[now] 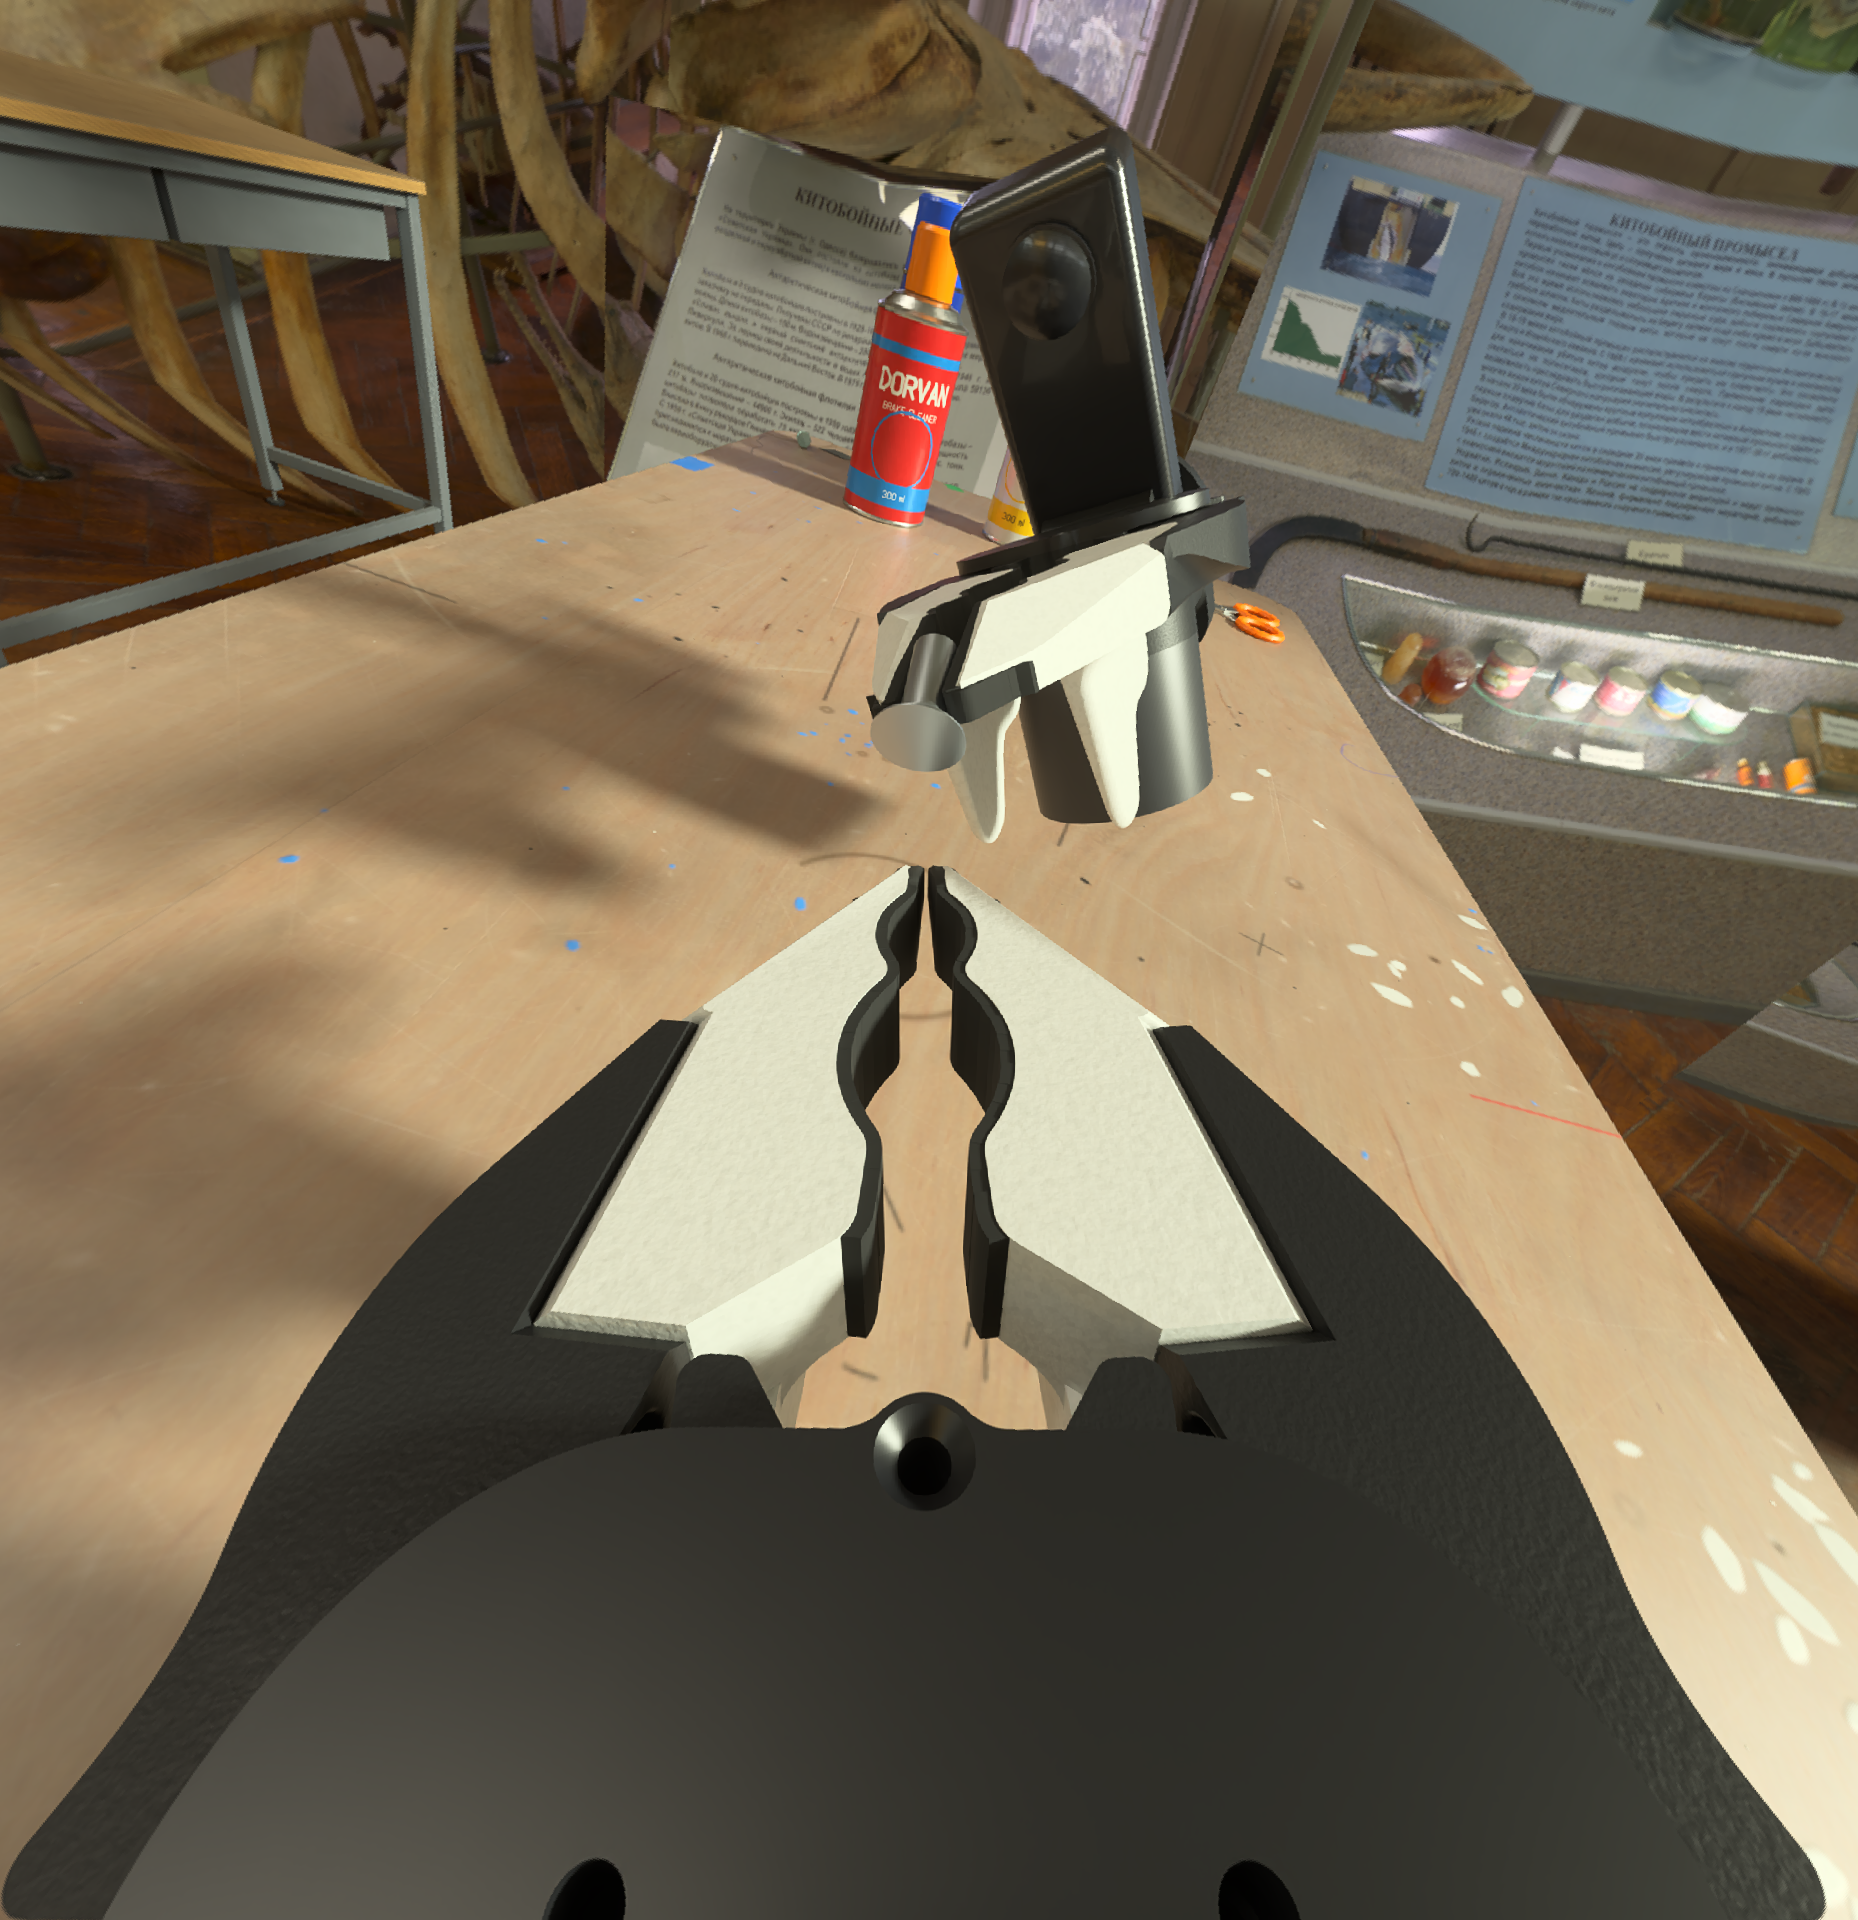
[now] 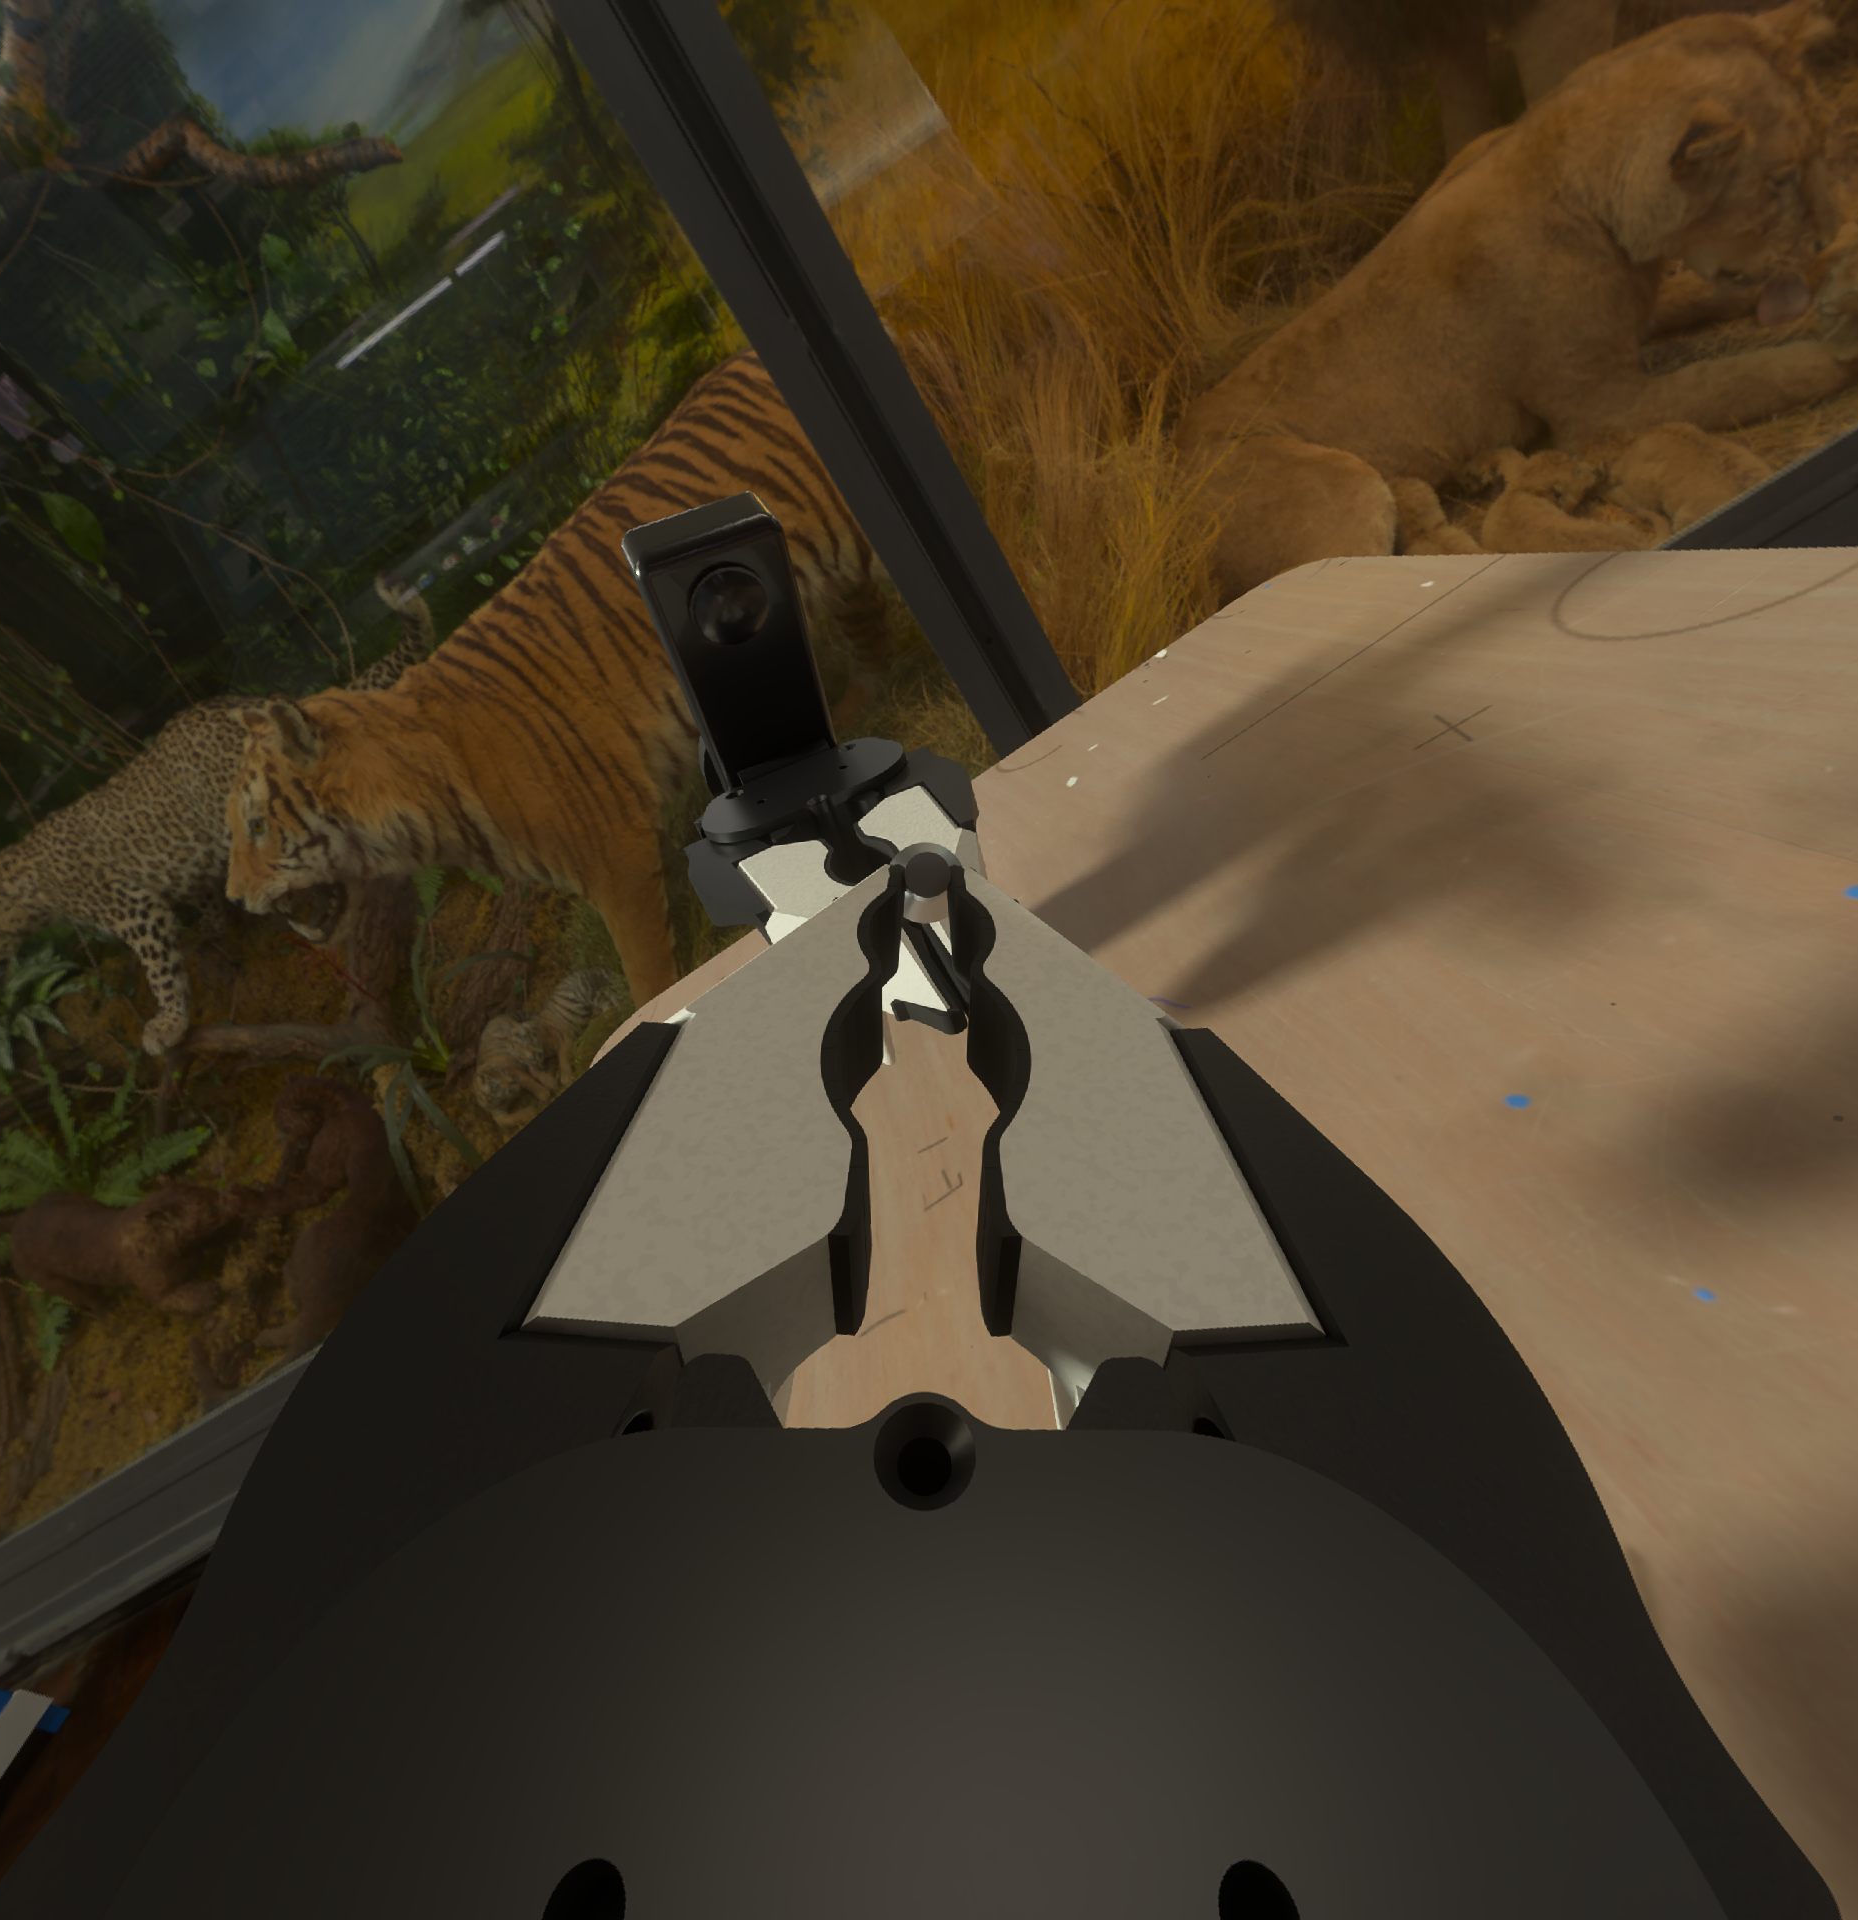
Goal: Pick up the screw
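Two grippers over a wooden tabletop [image 1: 489,779], right gripper [image 2: 925,883] with jaws clamped on the screw [image 2: 925,878], apparently lifted clear, left gripper [image 1: 925,878] just beside, jaws nearly together, empty, red spray can [image 1: 901,400] beyond.

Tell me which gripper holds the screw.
The right gripper: its tips clamp the grey screw above the table. The left gripper is shut on nothing.

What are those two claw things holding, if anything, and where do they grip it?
The right gripper holds the screw, its fingers pinching the shank just behind the round head. The left gripper is shut on nothing.
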